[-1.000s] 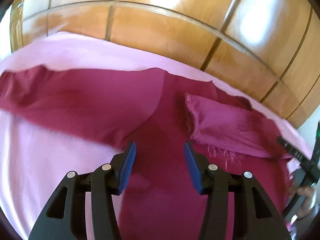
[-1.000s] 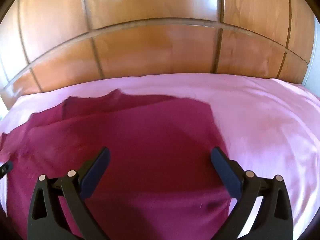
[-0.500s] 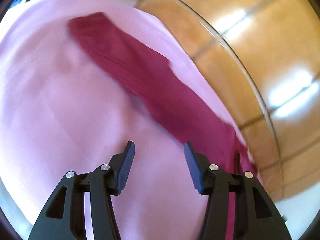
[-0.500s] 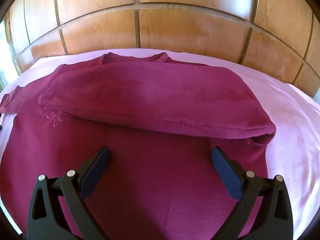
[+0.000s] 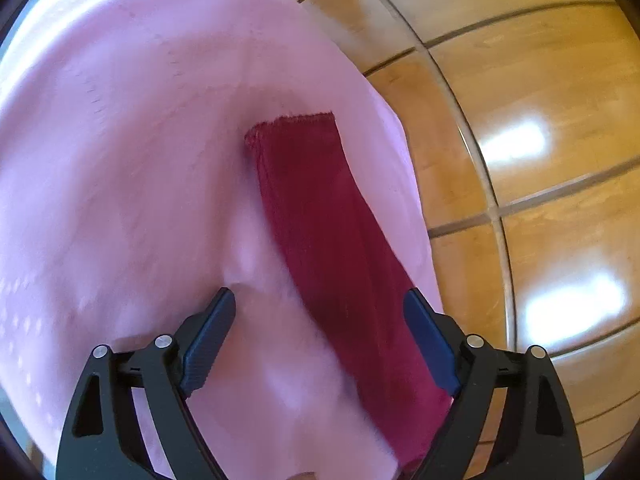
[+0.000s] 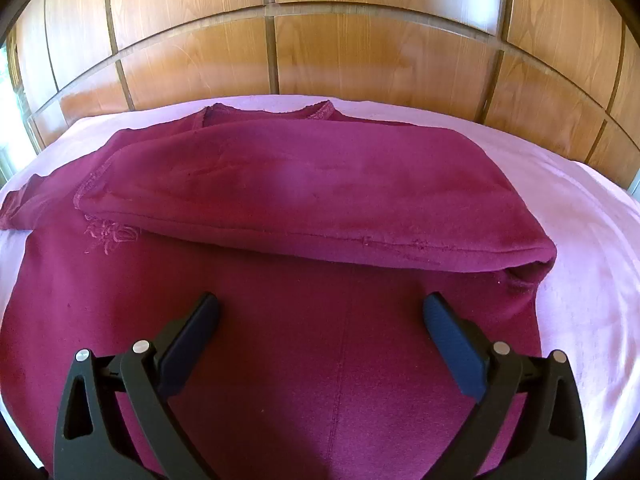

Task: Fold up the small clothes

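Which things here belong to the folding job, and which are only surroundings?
Part of the job:
- maroon top, one sleeve folded across it
- other sleeve, lying stretched out
- left hand-held gripper, jaws opening, nothing held
- right hand-held gripper, open

Surroundings:
- pink sheet
- wooden panels

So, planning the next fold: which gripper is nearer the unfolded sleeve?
Left. The left gripper, jaws opening, hovers right over the sleeve; the right gripper hangs over the body.

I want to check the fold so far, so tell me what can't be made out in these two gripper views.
- Left wrist view: the sleeve runs under the left gripper, whose jaws are opening with no pad on it; shirt body cut off.
- Right wrist view: shirt hem hidden behind the right gripper; embroidery too small to read.
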